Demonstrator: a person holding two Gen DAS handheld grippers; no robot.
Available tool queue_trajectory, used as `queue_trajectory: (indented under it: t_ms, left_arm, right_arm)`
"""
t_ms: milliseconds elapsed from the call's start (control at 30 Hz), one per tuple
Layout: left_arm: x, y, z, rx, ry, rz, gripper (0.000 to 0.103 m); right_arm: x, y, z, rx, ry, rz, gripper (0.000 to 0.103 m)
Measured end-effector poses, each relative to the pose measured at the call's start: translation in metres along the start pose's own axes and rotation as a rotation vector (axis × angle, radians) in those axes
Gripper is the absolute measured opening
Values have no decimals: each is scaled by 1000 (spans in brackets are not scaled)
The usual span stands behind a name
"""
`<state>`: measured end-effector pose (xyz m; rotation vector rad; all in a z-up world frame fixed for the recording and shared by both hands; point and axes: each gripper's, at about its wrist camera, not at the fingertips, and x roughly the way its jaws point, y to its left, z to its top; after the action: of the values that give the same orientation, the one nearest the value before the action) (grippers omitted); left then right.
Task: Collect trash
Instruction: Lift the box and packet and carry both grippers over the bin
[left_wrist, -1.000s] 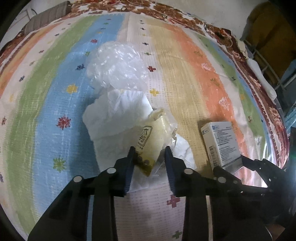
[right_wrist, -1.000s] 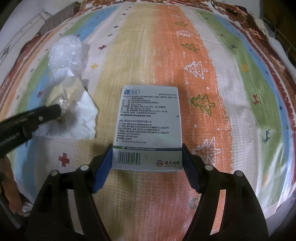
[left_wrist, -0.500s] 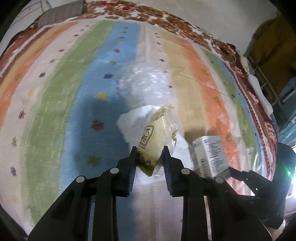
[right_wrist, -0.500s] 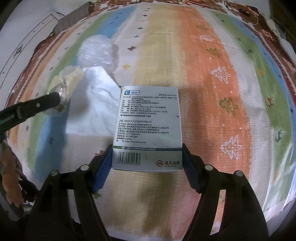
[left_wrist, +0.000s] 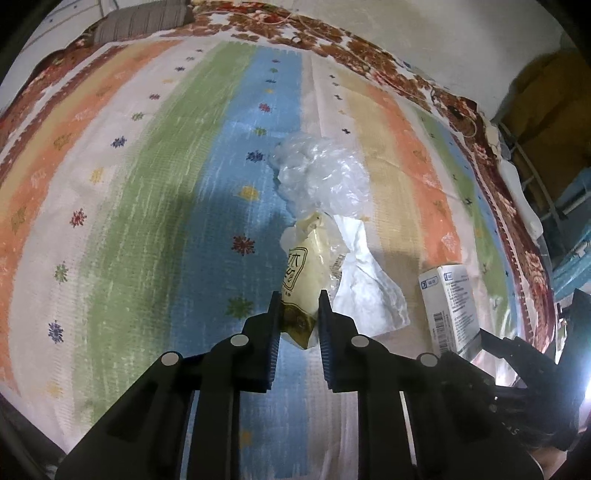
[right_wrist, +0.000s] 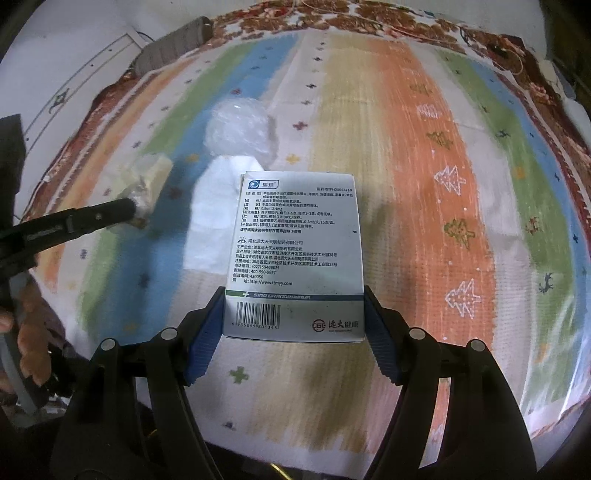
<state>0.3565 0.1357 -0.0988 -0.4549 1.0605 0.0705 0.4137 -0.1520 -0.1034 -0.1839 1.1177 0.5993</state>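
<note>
Left wrist view shows our left gripper (left_wrist: 298, 308) pinching a crinkly yellow wrapper (left_wrist: 307, 272), its jaws having just been closing on the soft film. Just ahead of the tips lie a creased white paper sheet (left_wrist: 369, 291) and a crumpled clear plastic wad (left_wrist: 322, 173) on the woven striped bedspread (left_wrist: 155, 192). Our right gripper (right_wrist: 294, 320) clamps a stiff rectangular medicine box (right_wrist: 295, 254) between ribbed blue pads (right_wrist: 202, 334)
</note>
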Motion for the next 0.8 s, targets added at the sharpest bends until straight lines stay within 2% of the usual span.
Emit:
queue_trajectory:
  t_ms: [100,400,533,800]
  left_arm:
    - [-13,-4,-1,12,-32,-5,16]
    - [-54,-21,-13,15,-45,-44,15]
    - [-72,-25,-23,14,-45,-75,12]
    - [-115,-41,-56,73,-82,-131,10]
  right_arm:
    - [-14,5,-4,2,-13,24,66]
    - [-59,26,-20,18,-77,111,66]
    - [-77,34,-29,-9,-102,109,66]
    - [-111,37,-55,13,-161,134,66]
